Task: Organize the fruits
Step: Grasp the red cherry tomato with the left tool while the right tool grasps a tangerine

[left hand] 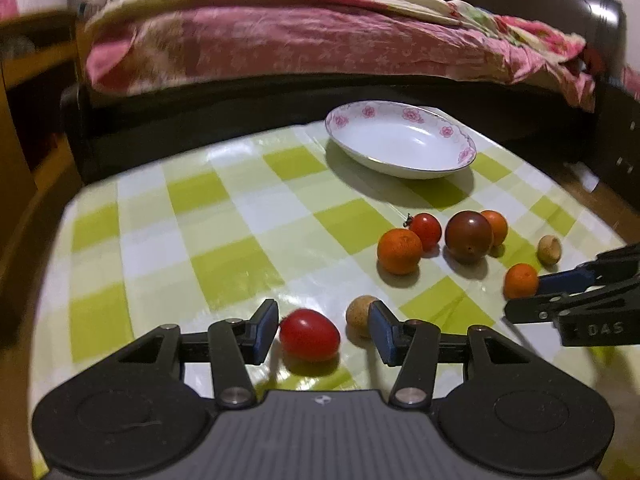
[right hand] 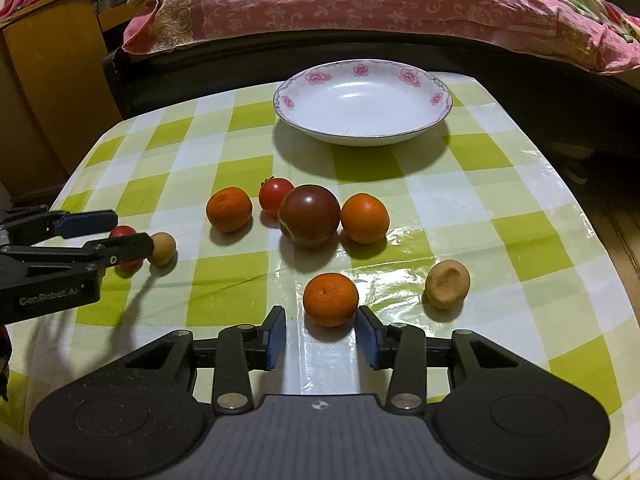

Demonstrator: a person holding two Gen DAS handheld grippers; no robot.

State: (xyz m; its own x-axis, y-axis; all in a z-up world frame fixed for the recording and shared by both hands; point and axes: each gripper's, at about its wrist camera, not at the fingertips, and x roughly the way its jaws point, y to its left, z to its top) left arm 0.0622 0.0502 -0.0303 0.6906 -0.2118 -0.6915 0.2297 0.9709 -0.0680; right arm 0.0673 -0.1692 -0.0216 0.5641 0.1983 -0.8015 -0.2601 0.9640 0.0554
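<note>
Both pairs of jaws stand apart, each with a fruit between its blue pads but no pad pressing on it. Between the pads of the left gripper [left hand: 323,332] lies a red tomato [left hand: 309,334], close to the left pad with a clear gap to the right pad. Just outside the right pad, touching or nearly touching it, sits a small tan round fruit [left hand: 360,314].

Between the tips of the right gripper [right hand: 322,336] sits a small orange [right hand: 330,299], close against the right pad and apart from the left one. To the right of these jaws lies a tan, dented fruit [right hand: 447,283].

Ahead of the right jaws, a row of four fruits lies on the green-and-white checked tablecloth [right hand: 480,208]: an orange at the left end [right hand: 229,209], a small red tomato [right hand: 276,195], a large dark red tomato [right hand: 309,216] and another orange [right hand: 365,218]. The dark tomato touches its neighbours on both sides; the left orange lies apart from them.

Farther ahead, well beyond the row, stands a white plate [right hand: 400,80] with pink flowers on its rim, holding no fruit. Behind the table is a bed with a pink floral quilt [right hand: 320,4].
</note>
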